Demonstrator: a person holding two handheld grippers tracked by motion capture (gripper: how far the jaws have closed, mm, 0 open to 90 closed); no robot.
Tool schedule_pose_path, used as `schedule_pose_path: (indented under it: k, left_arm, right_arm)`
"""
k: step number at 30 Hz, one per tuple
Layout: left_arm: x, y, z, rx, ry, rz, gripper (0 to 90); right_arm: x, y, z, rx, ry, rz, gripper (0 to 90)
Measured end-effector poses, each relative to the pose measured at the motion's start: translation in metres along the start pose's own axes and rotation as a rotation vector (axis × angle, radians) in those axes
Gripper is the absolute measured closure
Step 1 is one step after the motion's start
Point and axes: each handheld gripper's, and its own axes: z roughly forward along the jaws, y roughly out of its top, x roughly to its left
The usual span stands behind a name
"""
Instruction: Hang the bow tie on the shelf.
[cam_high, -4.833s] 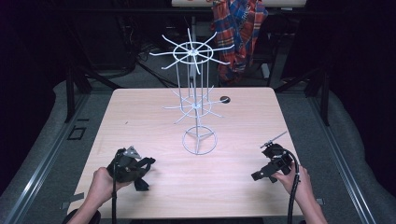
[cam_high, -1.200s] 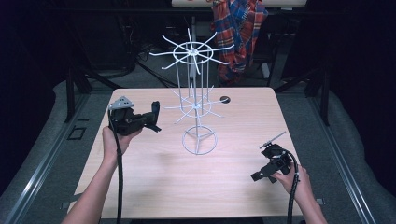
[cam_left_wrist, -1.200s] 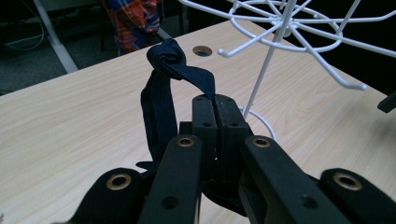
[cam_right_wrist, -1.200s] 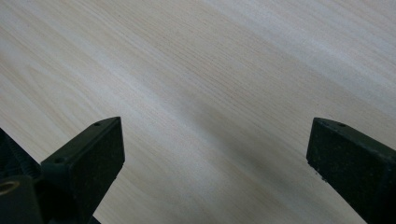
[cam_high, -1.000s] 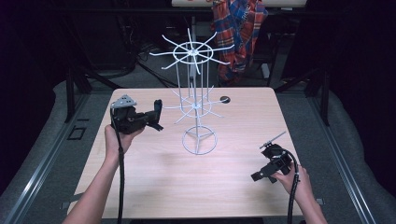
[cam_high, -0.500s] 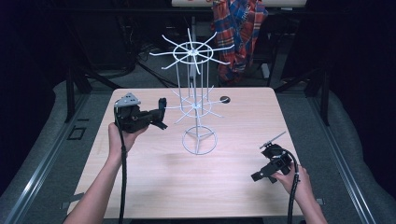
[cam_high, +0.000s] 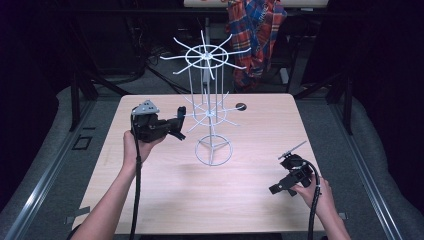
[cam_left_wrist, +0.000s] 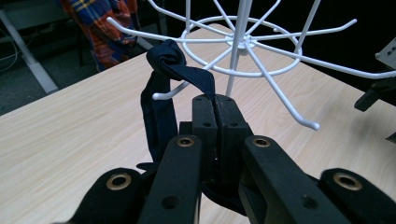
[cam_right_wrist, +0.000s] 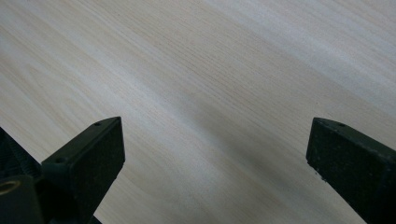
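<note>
At the rack's lower tier: my left gripper (cam_left_wrist: 215, 109) holds a dark navy strap (cam_left_wrist: 161, 107) up against one of the white wire hooks (cam_left_wrist: 180, 89).
Left jaws: clenched on the strap, the cloth pinched between the pads; from the high view my left gripper (cam_high: 176, 126) sits raised just beside the rack's lower ring.
Strap position: its knotted top bunches over the hook's arm near the tip, and a loop hangs down in front of my jaws; I cannot tell whether the loop is truly threaded over the hook end or just lying against it.
Rack: the white wire rack (cam_high: 211, 112) stands upright near the middle of the tabletop (cam_high: 200, 200), its upper and lower hooks otherwise bare.
Right gripper: my right gripper (cam_high: 282, 186) rests low near the tabletop's right front, well apart from the rack.
Right jaws: released, spread wide over bare wood, nothing between them.
Done so far: I judge the strap picked up and carried to the hook.
Left to do: seat the loop fully on the hook, let go, draw my left hand back.
Other thing: a small dark round object (cam_high: 241, 106) lies behind the rack, untouched.
</note>
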Motion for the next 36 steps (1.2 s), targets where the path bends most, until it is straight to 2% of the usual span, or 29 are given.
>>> schedule_pose_path:
  k: [21,27,31,32,36]
  left_arm:
    - [-0.008,0.004,0.016,0.024,-0.046,0.040,88.2]
    - [-0.008,0.003,0.021,0.042,-0.063,0.039,88.2]
    - [-0.008,0.002,0.023,0.052,-0.063,0.038,88.2]
    - [-0.007,0.000,0.025,0.059,-0.063,0.038,88.2]
    - [-0.006,-0.003,0.028,0.068,-0.057,0.034,88.3]
  right_arm:
    - [-0.001,0.000,-0.001,0.001,-0.017,-0.008,4.3]
    - [-0.001,-0.001,0.000,-0.012,0.001,0.001,4.3]
    - [-0.001,-0.001,-0.001,-0.002,-0.016,-0.009,4.3]
    - [-0.001,-0.001,0.000,-0.011,0.001,0.000,4.3]
    - [-0.001,-0.001,-0.001,-0.010,0.001,0.000,4.3]
